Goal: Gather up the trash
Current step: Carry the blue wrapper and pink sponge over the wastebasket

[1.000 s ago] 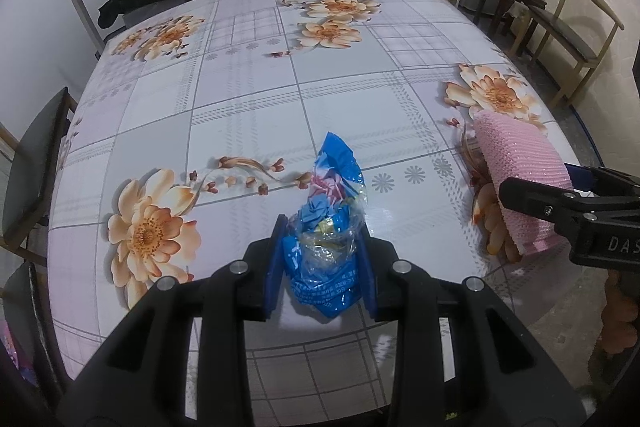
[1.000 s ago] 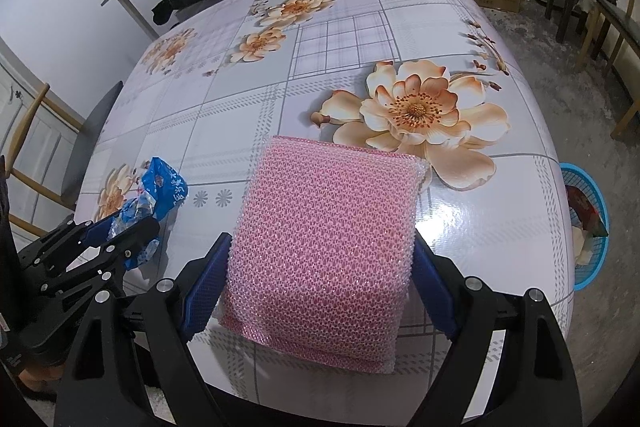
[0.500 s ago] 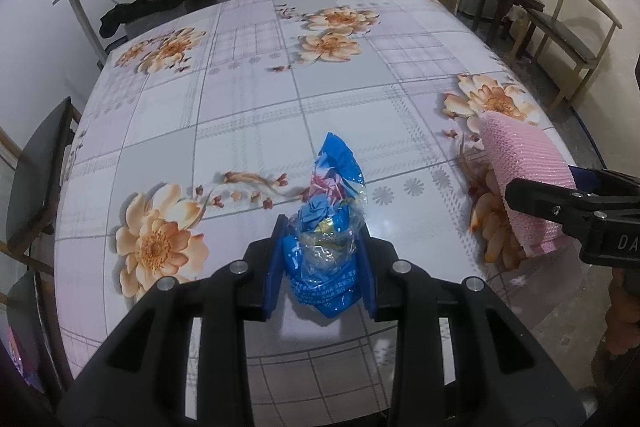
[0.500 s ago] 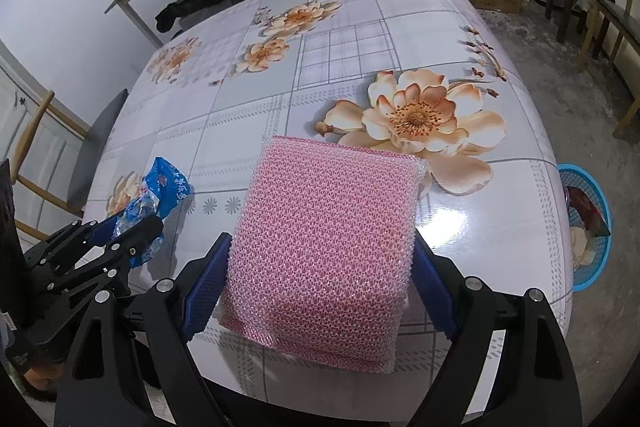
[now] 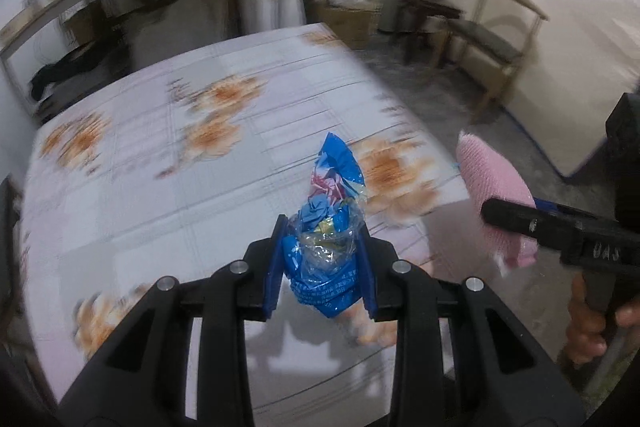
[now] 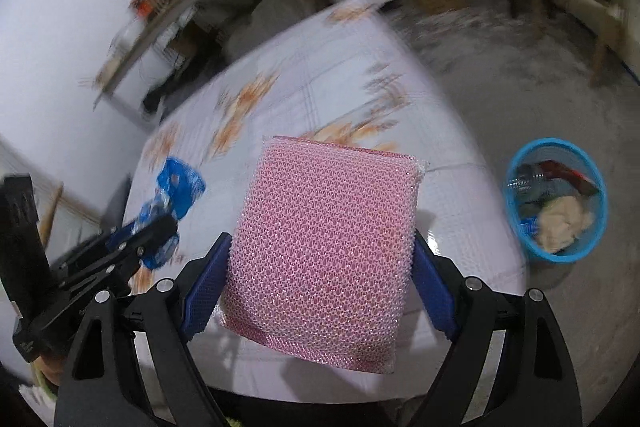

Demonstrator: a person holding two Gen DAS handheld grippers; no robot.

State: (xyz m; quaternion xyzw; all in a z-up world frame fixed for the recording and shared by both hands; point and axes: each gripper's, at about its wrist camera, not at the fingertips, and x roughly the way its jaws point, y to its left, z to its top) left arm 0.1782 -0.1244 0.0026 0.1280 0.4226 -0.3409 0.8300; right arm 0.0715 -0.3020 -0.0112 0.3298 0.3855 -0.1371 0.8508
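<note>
A crumpled blue wrapper point(image 5: 326, 247) is clamped between the blue pads of the left gripper point(image 5: 323, 267), above the near part of the floral table point(image 5: 168, 187). A pink mesh sponge point(image 6: 326, 251) is gripped between the pads of the right gripper point(image 6: 320, 287), above the table's near edge. A blue bin point(image 6: 520, 227) holding trash is seen on the floor, right of the table. Backgrounds are motion-blurred.

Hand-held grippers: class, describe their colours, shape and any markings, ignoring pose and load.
Each hand-held gripper, left and right, has a black plastic forked frame with silver screws and blue ribbed finger pads. Embossed lettering, unreadable, marks the right one's side. No cables or sleeves show.
</note>
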